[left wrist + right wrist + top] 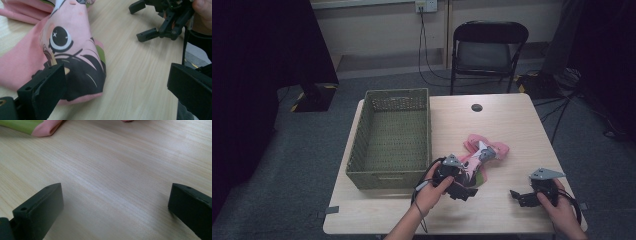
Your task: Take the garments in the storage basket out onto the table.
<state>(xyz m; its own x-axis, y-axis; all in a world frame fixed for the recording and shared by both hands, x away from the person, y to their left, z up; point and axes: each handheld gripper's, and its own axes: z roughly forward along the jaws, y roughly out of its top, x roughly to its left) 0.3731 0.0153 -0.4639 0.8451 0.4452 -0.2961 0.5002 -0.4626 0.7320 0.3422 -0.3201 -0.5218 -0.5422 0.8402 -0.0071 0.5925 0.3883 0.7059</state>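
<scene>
The pink printed cloth (pixel 482 152) is lying crumpled on the wooden table (pixel 507 120), right of the woven basket (pixel 392 140) and toward the near edge. In the left gripper view its cartoon print — a large eye and black patches — is showing close up. The left gripper (pixel 462 190) is sitting at the cloth's near end with its jaws spread wide; one jaw is lying against the cloth's dark printed corner, the other is standing well clear over bare wood, so nothing is being pinched. The right gripper (pixel 524 197) is resting near the table's near right corner, apart from the cloth, jaws also spread — bare table is lying between them. The basket is occupying the left side of the table, reaching its far edge.
</scene>
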